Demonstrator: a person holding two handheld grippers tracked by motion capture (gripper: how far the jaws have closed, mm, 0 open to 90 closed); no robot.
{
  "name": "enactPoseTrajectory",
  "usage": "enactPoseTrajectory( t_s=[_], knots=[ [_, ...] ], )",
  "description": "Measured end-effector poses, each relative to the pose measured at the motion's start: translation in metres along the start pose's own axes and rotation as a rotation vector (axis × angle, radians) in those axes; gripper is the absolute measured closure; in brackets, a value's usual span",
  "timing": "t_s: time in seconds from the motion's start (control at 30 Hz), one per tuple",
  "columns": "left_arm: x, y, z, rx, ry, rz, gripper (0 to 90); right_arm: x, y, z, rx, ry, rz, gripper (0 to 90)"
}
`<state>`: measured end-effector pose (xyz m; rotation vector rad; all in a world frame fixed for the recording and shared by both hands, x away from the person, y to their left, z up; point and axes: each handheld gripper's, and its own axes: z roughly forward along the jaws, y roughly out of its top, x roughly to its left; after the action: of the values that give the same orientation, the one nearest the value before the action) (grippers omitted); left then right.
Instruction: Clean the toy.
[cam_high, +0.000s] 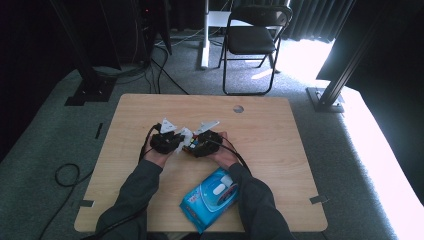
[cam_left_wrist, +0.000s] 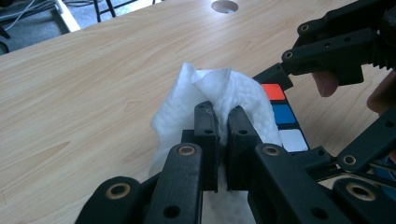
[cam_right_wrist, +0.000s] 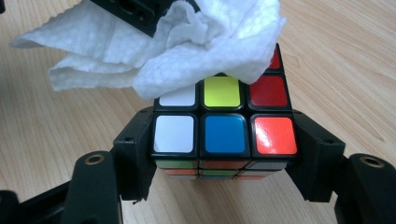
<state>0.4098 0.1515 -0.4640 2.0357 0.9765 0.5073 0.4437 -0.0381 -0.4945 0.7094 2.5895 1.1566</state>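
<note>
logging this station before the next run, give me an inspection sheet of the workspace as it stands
surface: wooden table, round hole near the far edge, bare around the work.
job's things: puzzle cube with coloured squares; white wipe draped on the cube's top.
clutter: blue pack of wipes at the near edge, between the forearms.
grippers: left gripper shut on the white wipe, pressing it on the cube; right gripper shut on the puzzle cube, fingers on two opposite sides.
cables: a black cable trails from each gripper; more cables on the floor.
surroundings: grey carpet, folding chair beyond the table, dark curtains, black frame posts.
</note>
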Motion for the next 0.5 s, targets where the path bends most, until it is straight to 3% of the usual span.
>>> enactPoseTrajectory(
  t_s=[0.5],
  knots=[
    [-0.011, 0.0, 0.007, 0.017, -0.056, 0.028, 85.9, -0.002, -0.004, 0.002, 0.004, -0.029, 0.012, 34.0]
  ],
)
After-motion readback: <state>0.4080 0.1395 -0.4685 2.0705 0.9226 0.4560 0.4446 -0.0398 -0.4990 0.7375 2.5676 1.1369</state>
